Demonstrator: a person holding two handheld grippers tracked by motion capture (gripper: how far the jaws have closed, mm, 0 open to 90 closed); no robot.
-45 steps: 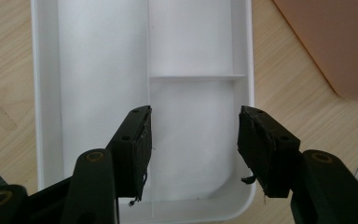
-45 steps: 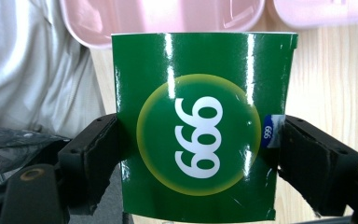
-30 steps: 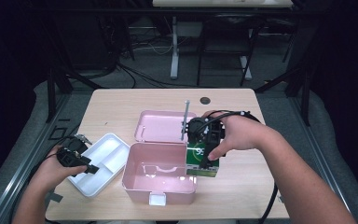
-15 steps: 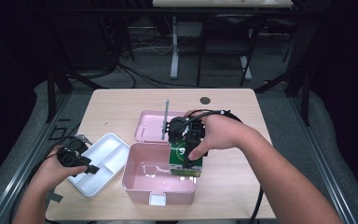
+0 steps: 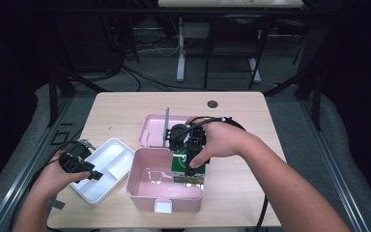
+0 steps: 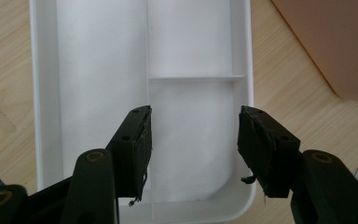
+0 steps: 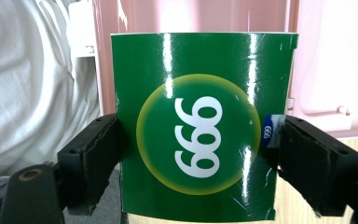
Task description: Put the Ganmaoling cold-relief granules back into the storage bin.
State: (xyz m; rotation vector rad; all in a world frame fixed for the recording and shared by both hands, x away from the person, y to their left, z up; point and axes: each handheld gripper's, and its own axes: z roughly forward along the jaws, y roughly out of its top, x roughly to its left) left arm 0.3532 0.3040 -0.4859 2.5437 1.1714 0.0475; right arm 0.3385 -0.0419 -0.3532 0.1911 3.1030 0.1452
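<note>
A green box (image 7: 198, 126) printed with "999" in a yellow circle sits between the jaws of my right gripper (image 7: 198, 168), which is shut on its two sides. In the high view that green box (image 5: 179, 166) hangs over the right part of the open pink case (image 5: 145, 186), under my right gripper (image 5: 189, 164). The case's lid (image 5: 152, 128) lies flat behind it. My left gripper (image 6: 193, 144) is open over the white divided tray (image 6: 98, 70), nothing between its fingers. In the high view my left gripper (image 5: 89, 173) rests at the tray's (image 5: 108, 152) near left side.
A thin grey rod (image 5: 166, 123) stands upright at the case's hinge. A small dark disc (image 5: 212, 104) lies near the table's far edge. White cloth (image 7: 32, 79) shows left of the green box in the right gripper view. Dark tape marks (image 5: 55, 203) sit by the table's front left corner.
My right gripper has carried the green box leftward from beside the case's right edge to over its open interior. The left gripper has stayed at the tray.
</note>
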